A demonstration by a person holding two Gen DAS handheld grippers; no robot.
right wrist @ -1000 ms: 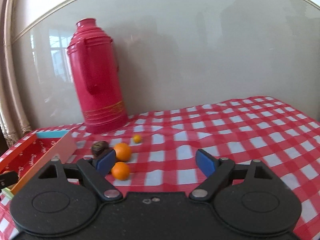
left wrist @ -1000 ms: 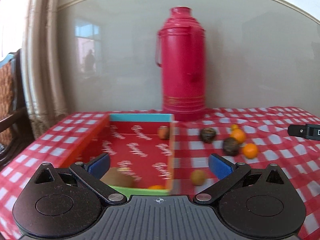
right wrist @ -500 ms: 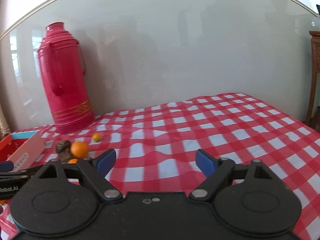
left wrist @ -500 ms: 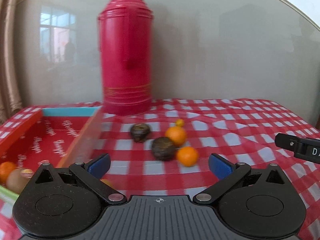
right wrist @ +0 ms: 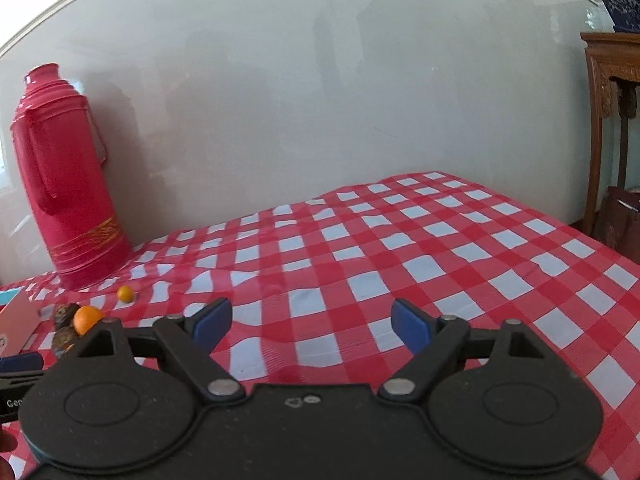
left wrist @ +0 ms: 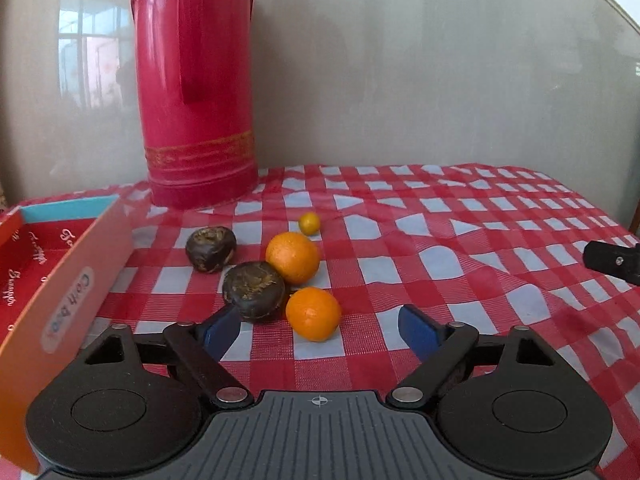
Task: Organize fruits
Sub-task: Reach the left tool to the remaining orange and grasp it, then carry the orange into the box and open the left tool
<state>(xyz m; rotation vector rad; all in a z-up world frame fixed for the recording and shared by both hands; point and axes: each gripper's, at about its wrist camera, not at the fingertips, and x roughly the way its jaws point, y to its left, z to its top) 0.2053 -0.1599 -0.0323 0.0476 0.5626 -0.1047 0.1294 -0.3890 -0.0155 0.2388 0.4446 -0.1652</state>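
We are closing our left gripper jaws toward the nearest round orange fruit, not yet touching; our right gripper is standing wide open, empty.

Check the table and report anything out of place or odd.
Five fruits lie loose on the checked tablecloth beside the box rather than in it: two oranges, two dark fruits and a tiny yellow one. The cloth is wrinkled. Nothing is spilled or broken.

Left gripper closing, apparently empty; right gripper open
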